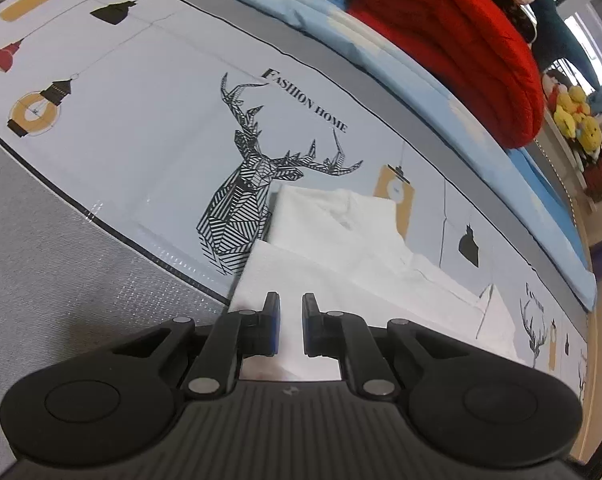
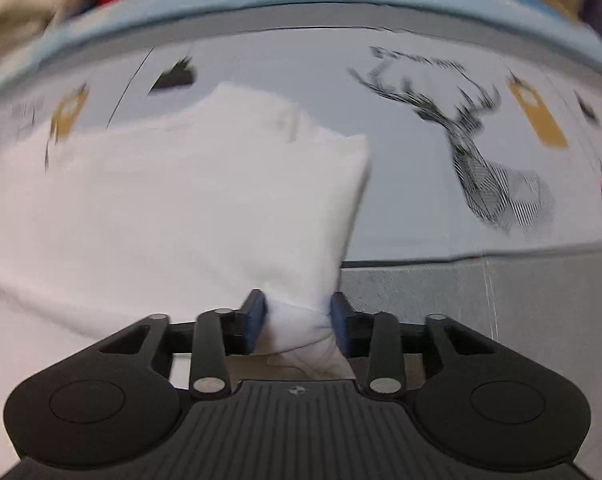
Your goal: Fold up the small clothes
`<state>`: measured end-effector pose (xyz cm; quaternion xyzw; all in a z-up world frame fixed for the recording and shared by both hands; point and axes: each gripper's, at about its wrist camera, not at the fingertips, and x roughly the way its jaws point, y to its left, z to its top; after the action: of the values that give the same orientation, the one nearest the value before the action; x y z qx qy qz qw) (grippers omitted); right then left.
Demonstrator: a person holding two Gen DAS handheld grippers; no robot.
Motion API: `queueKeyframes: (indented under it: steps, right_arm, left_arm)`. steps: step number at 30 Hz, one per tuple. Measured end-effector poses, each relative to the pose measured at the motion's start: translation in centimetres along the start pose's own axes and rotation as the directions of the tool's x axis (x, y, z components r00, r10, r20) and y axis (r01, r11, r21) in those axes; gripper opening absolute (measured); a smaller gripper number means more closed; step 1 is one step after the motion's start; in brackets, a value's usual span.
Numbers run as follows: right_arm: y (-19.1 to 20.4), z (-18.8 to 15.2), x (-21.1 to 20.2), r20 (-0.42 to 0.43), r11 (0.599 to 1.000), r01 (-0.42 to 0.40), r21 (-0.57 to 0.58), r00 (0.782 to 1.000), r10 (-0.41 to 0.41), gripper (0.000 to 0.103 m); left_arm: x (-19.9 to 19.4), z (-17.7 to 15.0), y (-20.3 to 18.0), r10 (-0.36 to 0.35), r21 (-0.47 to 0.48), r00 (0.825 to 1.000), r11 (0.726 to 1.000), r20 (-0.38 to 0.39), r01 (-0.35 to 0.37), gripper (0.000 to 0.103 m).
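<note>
Right hand-held gripper (image 2: 297,312) has a bunched corner of the white cotton garment (image 2: 173,208) pinched between its blue pads, jaws partly closed on the cloth; the right wrist view is smeared with blur. Left hand-held gripper (image 1: 291,320) is angled down over the near edge of the same garment (image 1: 341,264) with its jaws almost together — a narrow slit shows between the pads, and I cannot tell whether any cloth sits in it.

Outward from the grippers, the garment lies partly folded, layers stacked and a collar-like ridge showing, on the pale blue printed sheet with black geometric deer heads and lamp motifs (image 1: 141,128), which covers the table. Beyond the sheet's far edge sit a folded red knitted blanket (image 1: 461,40) and, further off, some yellow plush toys (image 1: 577,116).

By my judgement the step in hand is carrying the gripped corner across for another fold. Next, that corner needs laying flat and square onto the layers below, then releasing — with the other side kept from sliding.
</note>
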<state>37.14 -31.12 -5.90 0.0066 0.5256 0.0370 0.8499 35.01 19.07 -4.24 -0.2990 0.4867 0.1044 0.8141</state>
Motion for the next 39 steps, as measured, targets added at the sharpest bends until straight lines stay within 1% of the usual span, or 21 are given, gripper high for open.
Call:
queueKeyframes:
  steps: [3,4,6,8,9,11,12,13,15,16,17,18,19,20,23,27,30,32,34,37,39]
  right_arm:
    - [-0.7,0.2,-1.2,0.042,0.997,0.069,0.019,0.997,-0.070,0.026]
    - [-0.7,0.3,-1.6,0.067,0.998,0.062,0.026,0.996,-0.063,0.027]
    - [-0.7,0.5,-2.3,0.105,0.999,-0.032,0.041,0.994,0.028,0.027]
    - [-0.1,0.4,-2.1,0.096,0.993,-0.112,0.026,0.989,0.109,0.028]
    - [0.2,0.2,-1.2,0.062,0.995,-0.101,0.009,0.993,0.101,0.029]
    - [0.4,-0.3,0.8,-0.005,1.000,-0.007,-0.024,1.000,0.007,0.031]
    - [0.4,-0.4,1.1,-0.018,1.000,0.005,-0.017,1.000,-0.005,0.044]
    - [0.1,-0.3,1.1,-0.020,1.000,-0.004,0.008,1.000,0.004,0.042]
    - [-0.1,0.2,0.4,0.018,0.999,-0.019,0.035,1.000,0.019,0.042]
    - [-0.1,0.5,-0.1,0.055,0.999,-0.018,0.031,0.998,0.017,0.042]
    - [0.0,0.7,-0.4,0.091,0.999,-0.017,0.034,0.996,0.014,0.043]
    - [-0.2,0.9,-0.3,0.115,0.998,-0.017,0.054,0.993,0.010,0.047]
    - [-0.5,1.2,0.0,0.117,0.996,-0.022,0.083,0.993,0.013,0.051]
    - [-0.8,1.3,0.6,0.107,0.992,-0.040,0.119,0.994,0.027,0.052]
    - [-1.4,1.7,2.5,0.074,0.978,-0.070,0.197,0.996,0.057,0.052]
    - [-0.8,2.1,3.6,0.085,0.978,-0.068,0.198,0.995,0.051,0.053]
    - [-0.5,2.8,3.9,0.106,0.980,-0.085,0.181,0.992,0.067,0.037]
    - [-0.3,3.1,4.0,0.113,0.979,-0.100,0.176,0.990,0.081,0.026]
    - [-0.1,3.3,4.1,0.119,0.984,-0.102,0.149,0.989,0.085,0.020]
    - [-0.2,3.7,4.1,0.136,0.983,-0.109,0.146,0.987,0.090,0.016]
    - [-0.8,4.2,4.0,0.167,0.976,-0.128,0.176,0.981,0.098,0.014]
  left_arm:
    - [0.4,-0.2,0.0,-0.006,0.006,1.000,1.000,-0.014,0.006,0.010]
    - [0.6,-0.3,-0.1,-0.010,0.008,1.000,1.000,-0.021,0.010,0.010]
    - [1.1,-0.5,-0.1,-0.023,0.010,0.999,1.000,-0.041,0.023,0.010]
    - [1.7,-0.8,0.0,-0.027,0.011,0.998,1.000,-0.060,0.028,0.010]
    - [2.1,-0.9,0.1,-0.025,0.011,0.997,1.000,-0.072,0.026,0.010]
    - [3.3,-1.2,0.6,-0.013,-0.005,0.994,1.000,-0.113,0.013,0.010]
    - [3.9,-1.3,0.9,-0.013,-0.024,0.991,1.000,-0.136,0.009,0.010]
    - [4.3,-1.3,1.2,-0.016,-0.045,0.988,0.999,-0.152,0.010,0.010]
    - [4.1,-1.0,1.1,-0.013,-0.047,0.991,0.999,-0.132,0.006,0.010]
    - [3.7,-0.7,0.7,-0.001,-0.023,0.995,1.000,-0.097,-0.001,0.016]
    - [3.4,-0.5,0.4,0.010,-0.001,0.998,1.000,-0.068,-0.010,0.030]
    - [3.2,-0.2,0.0,0.030,0.024,0.999,0.999,-0.037,-0.029,0.038]
    - [3.2,0.0,-0.3,0.052,0.041,0.999,0.998,-0.017,-0.051,0.050]
    - [3.4,0.2,-0.5,0.079,0.055,0.997,0.995,-0.002,-0.079,0.054]
    - [4.7,0.5,-0.5,0.127,0.074,0.992,0.989,-0.007,-0.126,0.054]
    - [6.7,0.5,-0.8,0.121,0.117,0.991,0.987,-0.052,-0.114,0.054]
    - [7.5,0.6,-1.3,0.116,0.146,0.992,0.983,-0.043,-0.109,0.052]
    - [7.9,0.8,-1.7,0.096,0.181,0.995,0.980,-0.040,-0.088,0.029]
    - [8.1,0.9,-2.2,0.083,0.215,0.996,0.974,-0.039,-0.073,0.018]
    - [7.9,1.3,-2.8,0.064,0.261,0.998,0.963,-0.002,-0.061,0.012]
    - [7.3,1.7,-3.1,0.020,0.268,0.999,0.963,0.050,-0.032,0.011]
